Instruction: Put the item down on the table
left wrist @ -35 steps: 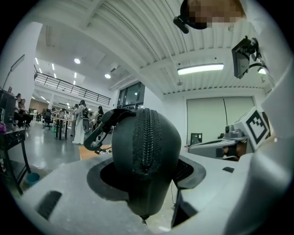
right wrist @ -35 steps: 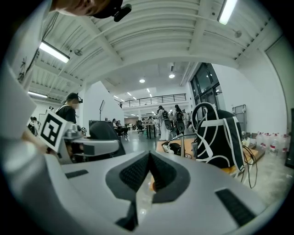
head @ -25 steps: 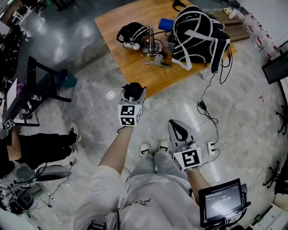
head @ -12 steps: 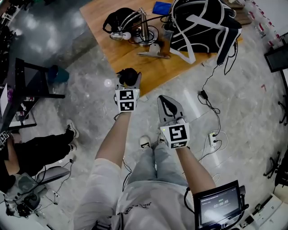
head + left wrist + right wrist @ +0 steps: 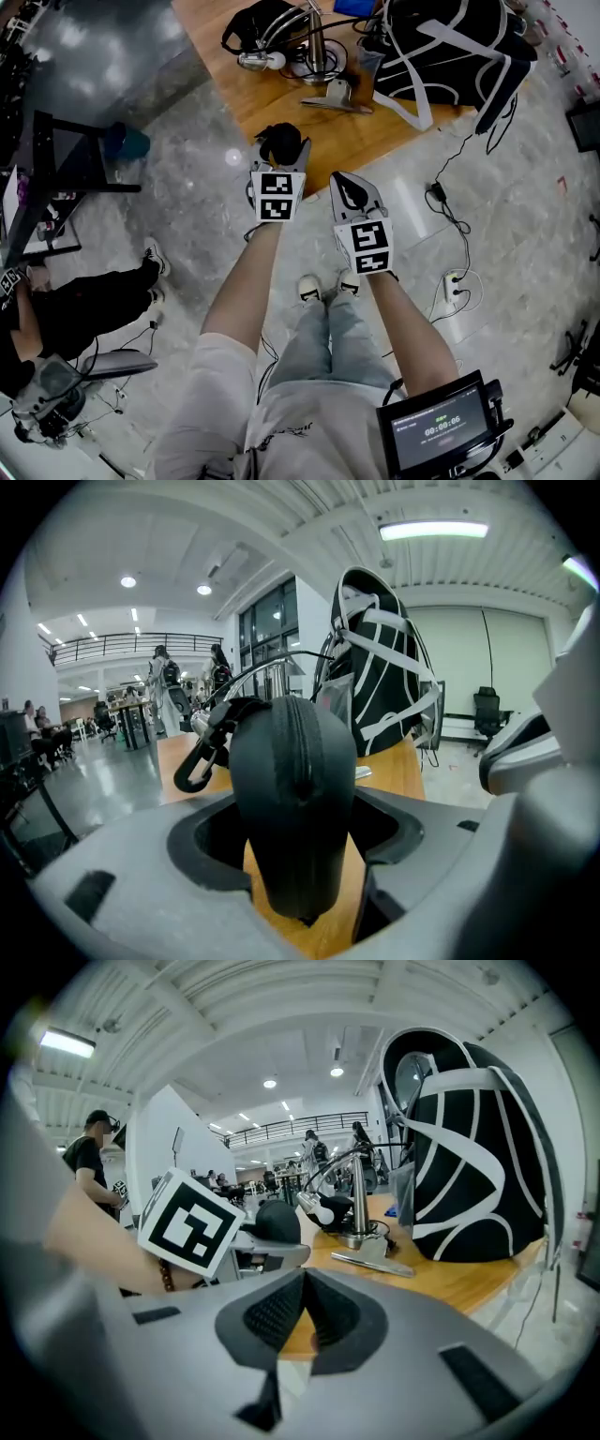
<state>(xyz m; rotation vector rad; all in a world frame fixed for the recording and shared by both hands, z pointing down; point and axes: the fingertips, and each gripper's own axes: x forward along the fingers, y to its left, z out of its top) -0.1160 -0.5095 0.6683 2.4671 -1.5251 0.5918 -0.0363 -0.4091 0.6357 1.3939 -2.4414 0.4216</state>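
Note:
A black zippered case (image 5: 292, 799) stands upright between the jaws of my left gripper (image 5: 279, 155). The pads still bear on its sides while the jaws are opening. In the head view the case (image 5: 277, 141) hangs over the near edge of the wooden table (image 5: 281, 103). My right gripper (image 5: 352, 195) is beside the left one, just short of the table edge. Its jaws meet at the tip (image 5: 302, 1321) with nothing between them.
On the table are a black-and-white backpack (image 5: 450, 47), a metal stand (image 5: 323, 56) with cables, and black headphones (image 5: 253, 23). A seated person (image 5: 84, 309) and a black frame (image 5: 56, 169) are at the left. Cables and a power strip (image 5: 455, 281) lie on the floor at the right.
Both grippers have moved forward toward the table. The right gripper has come up level with the left one. The case now reaches over the table's near edge.

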